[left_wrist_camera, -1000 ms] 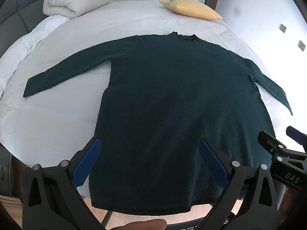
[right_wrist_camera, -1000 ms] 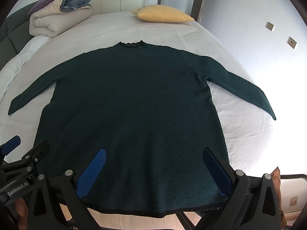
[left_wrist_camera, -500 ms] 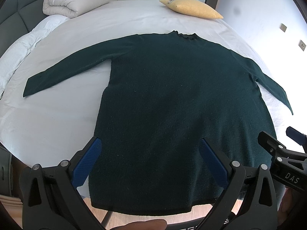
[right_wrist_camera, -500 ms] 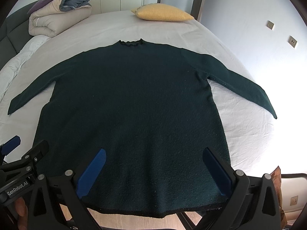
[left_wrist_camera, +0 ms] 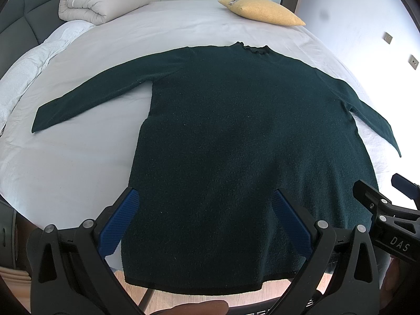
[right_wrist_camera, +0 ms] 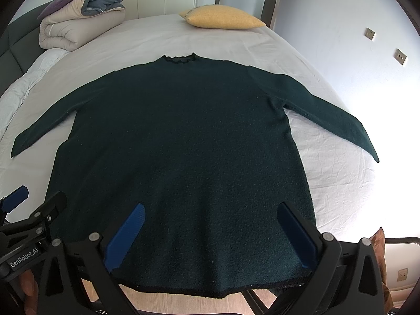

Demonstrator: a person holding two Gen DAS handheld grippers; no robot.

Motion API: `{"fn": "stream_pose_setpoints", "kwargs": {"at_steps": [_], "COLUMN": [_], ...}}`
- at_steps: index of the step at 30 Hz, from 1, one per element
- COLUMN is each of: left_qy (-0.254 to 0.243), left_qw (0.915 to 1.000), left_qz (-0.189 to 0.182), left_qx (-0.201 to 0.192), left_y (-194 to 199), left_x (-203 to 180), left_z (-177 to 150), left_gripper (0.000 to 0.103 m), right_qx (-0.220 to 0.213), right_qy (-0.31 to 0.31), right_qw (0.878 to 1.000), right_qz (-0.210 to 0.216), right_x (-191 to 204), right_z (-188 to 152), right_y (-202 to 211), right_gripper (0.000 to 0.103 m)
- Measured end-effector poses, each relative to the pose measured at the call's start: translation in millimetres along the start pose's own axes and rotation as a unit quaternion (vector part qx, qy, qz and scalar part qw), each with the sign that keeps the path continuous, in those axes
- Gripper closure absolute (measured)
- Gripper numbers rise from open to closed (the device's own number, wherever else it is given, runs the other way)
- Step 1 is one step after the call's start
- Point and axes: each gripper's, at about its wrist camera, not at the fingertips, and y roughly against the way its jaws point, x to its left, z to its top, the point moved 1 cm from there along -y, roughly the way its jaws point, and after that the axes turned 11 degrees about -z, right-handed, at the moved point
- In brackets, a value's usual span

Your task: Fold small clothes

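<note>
Left wrist view: left gripper (left_wrist_camera: pixel 204 218) spread wide, holding nothing, poised above the lower part of a dark green sweater (left_wrist_camera: pixel 244 141) spread flat on the bed (left_wrist_camera: pixel 78 162), hem toward the camera and hanging over the near edge. Best to start at a sleeve (left_wrist_camera: pixel 86 99) cuff: pinch cleanly, carry across the body, keep the knit flat. Right gripper visible just beside, at the right.

Right wrist view: right gripper (right_wrist_camera: pixel 212 233) likewise wide open and empty, above the sweater's hem region; right sleeve (right_wrist_camera: pixel 338 120) well off to the side, collar (right_wrist_camera: pixel 179 59) far ahead.
</note>
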Motion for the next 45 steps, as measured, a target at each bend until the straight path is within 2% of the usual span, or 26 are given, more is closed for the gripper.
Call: {"fn": "stream_pose_setpoints", "kwargs": {"at_steps": [11,15,18,19,20,22,23,24,26,28,29,31,32,34,36,38,40,41,42,45], "left_qy": [-0.003,0.009,0.083,0.121,0.145,0.194,0.206,0.218,0.238,0.272,0.291,0.356,0.398,0.450,0.481,0.517,0.561,0.565,0.564,0.560], "left_qw": [1.0000,0.9981,0.9868,0.9774,0.9711,0.9607,0.9557,0.9469,0.9314,0.9180,0.9074,0.8742,0.8493,0.8068,0.7787,0.7555,0.7235,0.7151,0.7143,0.7219], "left_qz": [-0.007,-0.041,-0.102,-0.136,-0.151,-0.145,-0.146,-0.164,-0.210,-0.221,-0.237,-0.262,-0.277,-0.306,-0.312,-0.305,-0.290,-0.292,-0.291,-0.283], "left_qx": [-0.004,-0.045,-0.094,-0.108,-0.114,-0.136,-0.152,-0.170,-0.178,-0.186,-0.190,-0.201,-0.209,-0.231,-0.254,-0.262,-0.279,-0.290,-0.295,-0.292], "left_y": [-1,9,19,18,17,15,15,13,7,1,-3,-12,-18,-27,-31,-37,-40,-39,-40,-37], "left_x": [5,27,78,105,123,166,181,203,236,272,291,329,349,383,402,418,427,429,435,449], "left_z": [0,8,23,30,35,46,50,56,66,72,73,67,61,54,45,35,19,15,15,16], "left_gripper": [0.000,0.000,0.000,0.000,0.000,0.000,0.000,0.000,0.000,0.000,0.000,0.000,0.000,0.000,0.000,0.000,0.000,0.000,0.000,0.001], "right_qx": [-0.001,-0.014,-0.027,-0.031,-0.035,-0.039,-0.041,-0.043,-0.046,-0.047,-0.044,-0.034,-0.026,-0.011,0.002,0.011,0.017,0.019,0.021,0.027], "right_qy": [-0.001,-0.021,-0.040,-0.048,-0.056,-0.063,-0.065,-0.069,-0.077,-0.086,-0.091,-0.099,-0.100,-0.096,-0.096,-0.097,-0.098,-0.099,-0.098,-0.091], "right_qw": [1.000,0.998,0.994,0.991,0.988,0.984,0.981,0.978,0.970,0.962,0.957,0.950,0.948,0.948,0.946,0.945,0.945,0.945,0.945,0.947], "right_qz": [0.002,0.049,0.100,0.119,0.139,0.164,0.179,0.194,0.224,0.254,0.270,0.293,0.300,0.304,0.311,0.311,0.311,0.311,0.311,0.308], "right_x": [0,-9,-16,-18,-19,-18,-15,-12,-6,4,10,22,30,40,50,54,56,57,58,63], "right_z": [0,8,17,22,28,40,46,53,64,74,78,84,87,91,93,93,92,91,90,90], "right_y": [0,4,6,7,7,7,7,6,5,3,1,-5,-9,-17,-23,-26,-30,-31,-34,-41], "right_gripper": [0.000,0.000,0.000,0.000,0.000,0.000,0.000,0.000,0.000,0.000,0.000,0.001,0.002,0.006,0.006,0.006,0.006,0.006,0.006,0.006]}}
